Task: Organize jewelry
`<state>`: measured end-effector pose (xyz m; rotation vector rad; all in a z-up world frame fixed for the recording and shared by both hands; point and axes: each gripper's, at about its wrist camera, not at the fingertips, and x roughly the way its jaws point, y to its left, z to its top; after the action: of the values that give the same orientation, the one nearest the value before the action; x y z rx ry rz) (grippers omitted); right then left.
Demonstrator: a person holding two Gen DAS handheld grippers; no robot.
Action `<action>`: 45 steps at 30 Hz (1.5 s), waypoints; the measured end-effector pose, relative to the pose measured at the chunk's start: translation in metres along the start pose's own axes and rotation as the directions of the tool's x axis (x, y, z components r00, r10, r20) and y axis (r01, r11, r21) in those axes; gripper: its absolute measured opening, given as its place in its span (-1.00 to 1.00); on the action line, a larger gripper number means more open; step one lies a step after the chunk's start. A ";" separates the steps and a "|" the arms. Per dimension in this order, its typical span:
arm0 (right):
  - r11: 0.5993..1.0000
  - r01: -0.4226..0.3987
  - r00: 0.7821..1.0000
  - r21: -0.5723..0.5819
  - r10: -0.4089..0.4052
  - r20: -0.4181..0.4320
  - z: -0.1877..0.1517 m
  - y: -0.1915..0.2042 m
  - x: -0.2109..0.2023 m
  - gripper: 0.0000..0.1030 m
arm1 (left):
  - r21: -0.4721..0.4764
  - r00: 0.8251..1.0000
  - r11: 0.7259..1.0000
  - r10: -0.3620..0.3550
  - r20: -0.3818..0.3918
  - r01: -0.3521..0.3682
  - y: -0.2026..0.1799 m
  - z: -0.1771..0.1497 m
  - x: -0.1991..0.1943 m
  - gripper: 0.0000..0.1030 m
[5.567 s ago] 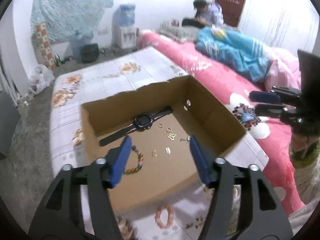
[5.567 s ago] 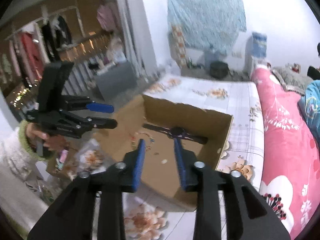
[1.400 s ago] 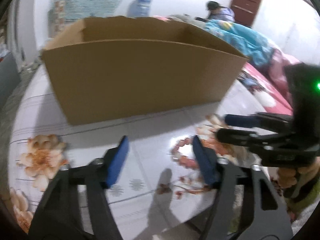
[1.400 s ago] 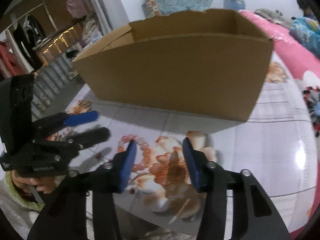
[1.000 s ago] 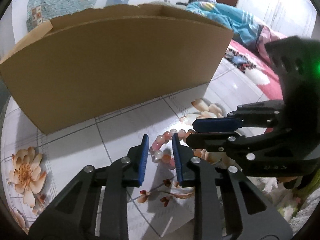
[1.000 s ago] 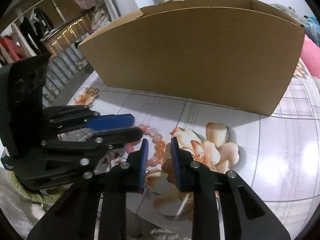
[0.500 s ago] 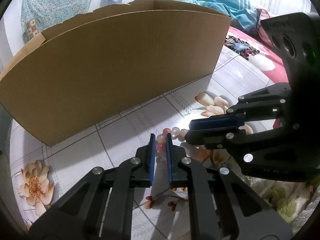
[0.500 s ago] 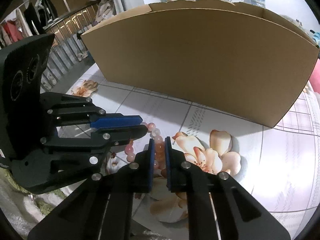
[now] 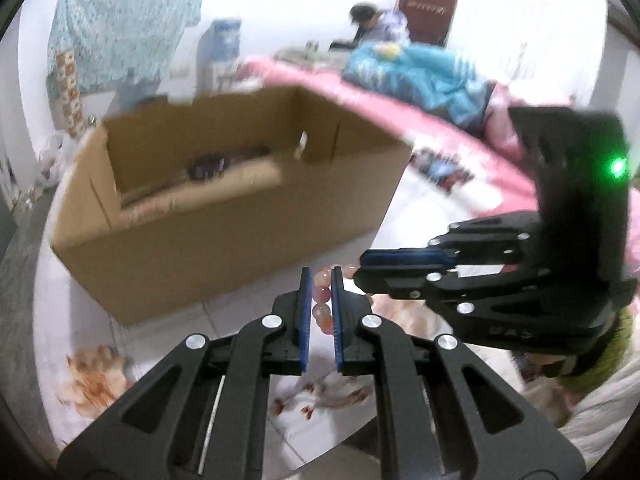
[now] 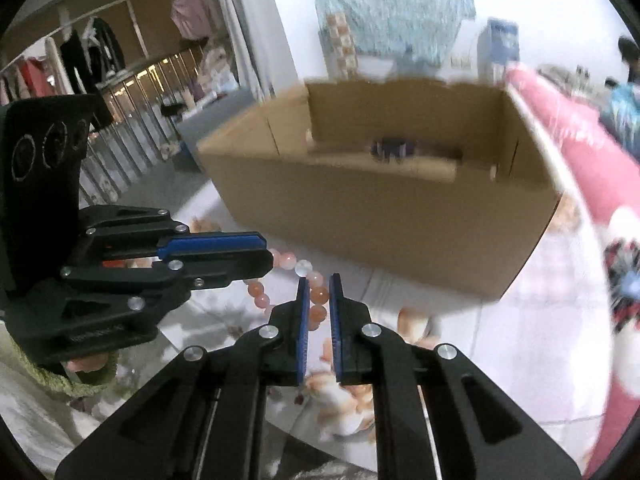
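Observation:
A pink bead bracelet [image 9: 322, 300] is held between both grippers, lifted above the table in front of the open cardboard box [image 9: 224, 224]. My left gripper [image 9: 320, 280] is shut on one side of the bracelet. My right gripper [image 10: 318, 284] is shut on the other side of the same bracelet [image 10: 316, 294]. The right gripper shows in the left wrist view [image 9: 360, 272], and the left gripper shows in the right wrist view [image 10: 266, 254]. A dark watch [image 10: 390, 148] lies inside the box [image 10: 384, 224]; the view is blurred.
The table [image 9: 168, 324] has a white cloth with orange flower prints. A pink bed [image 9: 460, 152] with a blue blanket runs along the right. A person sits at the far end of the room. Clothes racks [image 10: 80, 64] stand at the left.
Both grippers closed on the bead bracelet and have lifted it off the table. The views have risen, so the inside of the box now shows.

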<state>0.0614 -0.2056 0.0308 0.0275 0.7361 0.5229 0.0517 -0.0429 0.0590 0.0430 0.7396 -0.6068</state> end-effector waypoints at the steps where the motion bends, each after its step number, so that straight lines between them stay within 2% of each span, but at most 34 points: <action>1: 1.000 -0.001 1.000 -0.010 0.001 0.030 0.008 0.001 -0.009 -0.81 | 0.008 1.000 1.000 -0.011 0.023 0.011 -0.001 0.009 -0.007 -0.84; 5: 0.999 -0.011 0.994 -0.043 0.016 0.112 0.042 -0.002 -0.031 -0.81 | 0.048 0.995 0.998 -0.039 0.088 0.035 0.000 0.046 -0.024 -0.84; 8: 0.998 -0.029 0.990 -0.051 0.036 0.133 0.072 -0.018 -0.037 -0.81 | 0.065 0.994 0.997 -0.040 0.099 0.034 0.010 0.077 -0.019 -0.84; 12: 0.999 -0.051 0.996 -0.019 0.052 0.074 0.111 -0.054 -0.019 -0.81 | 0.011 0.996 0.997 -0.082 0.025 0.081 0.035 0.121 0.018 -0.84; 15: 1.000 -0.027 1.000 0.000 0.027 -0.005 0.133 -0.080 0.004 -0.81 | -0.030 0.991 0.994 -0.105 -0.086 0.103 0.053 0.146 0.063 -0.84; 19: 1.000 0.031 0.991 -0.006 -0.031 -0.131 0.153 -0.110 0.043 -0.81 | -0.073 0.967 0.992 -0.122 -0.225 0.108 0.070 0.165 0.121 -0.84; 21: 0.997 0.067 0.982 -0.029 -0.071 -0.177 0.156 -0.120 0.059 -0.81 | -0.097 0.947 0.988 -0.140 -0.290 0.116 0.076 0.169 0.150 -0.84; 25: 0.986 0.137 0.958 -0.091 -0.155 -0.240 0.158 -0.129 0.086 -0.79 | -0.129 0.909 0.986 -0.148 -0.391 0.105 0.080 0.165 0.184 -0.83; 26: 0.984 0.142 0.958 -0.105 -0.163 -0.238 0.159 -0.131 0.089 -0.79 | -0.136 0.901 0.987 -0.138 -0.411 0.089 0.082 0.164 0.191 -0.82; 27: 0.984 0.138 0.959 -0.113 -0.161 -0.232 0.160 -0.130 0.088 -0.71 | -0.139 0.898 0.986 -0.138 -0.417 0.086 0.082 0.163 0.193 -0.77; 29: 0.977 0.168 0.958 -0.131 -0.193 -0.211 0.161 -0.128 0.085 -0.51 | -0.141 0.901 0.986 -0.135 -0.411 0.084 0.083 0.162 0.194 -0.61; 30: 0.974 0.176 0.960 -0.142 -0.202 -0.193 0.161 -0.127 0.082 -0.49 | -0.142 0.908 0.987 -0.129 -0.398 0.078 0.084 0.163 0.192 -0.55; 34: 0.970 0.201 0.964 -0.137 -0.220 -0.146 0.158 -0.127 0.066 -0.43 | -0.139 0.930 0.988 -0.118 -0.348 0.073 0.085 0.164 0.169 -0.54; 37: 0.974 0.207 0.970 -0.096 -0.217 -0.108 0.155 -0.131 0.047 -0.43 | -0.109 0.951 0.993 -0.077 -0.298 0.046 0.087 0.166 0.139 -0.37; 38: 0.974 0.215 0.971 -0.072 -0.221 -0.091 0.153 -0.134 0.038 -0.41 | -0.103 0.961 0.994 -0.060 -0.269 0.034 0.088 0.164 0.121 -0.21; 40: 0.976 0.218 0.974 -0.013 -0.219 -0.063 0.148 -0.141 0.022 -0.17 | -0.096 0.978 0.995 -0.019 -0.208 -0.001 0.093 0.161 0.088 0.11; 41: 0.978 0.208 0.977 0.024 -0.206 -0.051 0.145 -0.144 0.015 -0.12 | -0.098 0.986 0.995 0.004 -0.169 -0.020 0.097 0.158 0.070 0.24; 42: 0.980 0.193 0.981 0.055 -0.190 -0.046 0.142 -0.148 0.011 -0.03 | -0.101 0.990 0.994 0.025 -0.137 -0.039 0.100 0.154 0.055 0.49; 43: 0.981 0.162 0.986 0.106 -0.158 -0.049 0.137 -0.153 0.008 0.04 | -0.108 0.994 0.992 0.056 -0.097 -0.066 0.105 0.149 0.037 0.58; 45: 0.977 0.100 0.993 0.190 -0.086 -0.080 0.128 -0.162 0.010 0.08 | -0.142 0.991 0.981 0.132 -0.025 -0.134 0.119 0.135 0.005 0.64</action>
<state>0.2225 -0.3226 0.0867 0.1555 0.8527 0.3623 0.2017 0.0201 0.1361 -0.0352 0.7872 -0.4251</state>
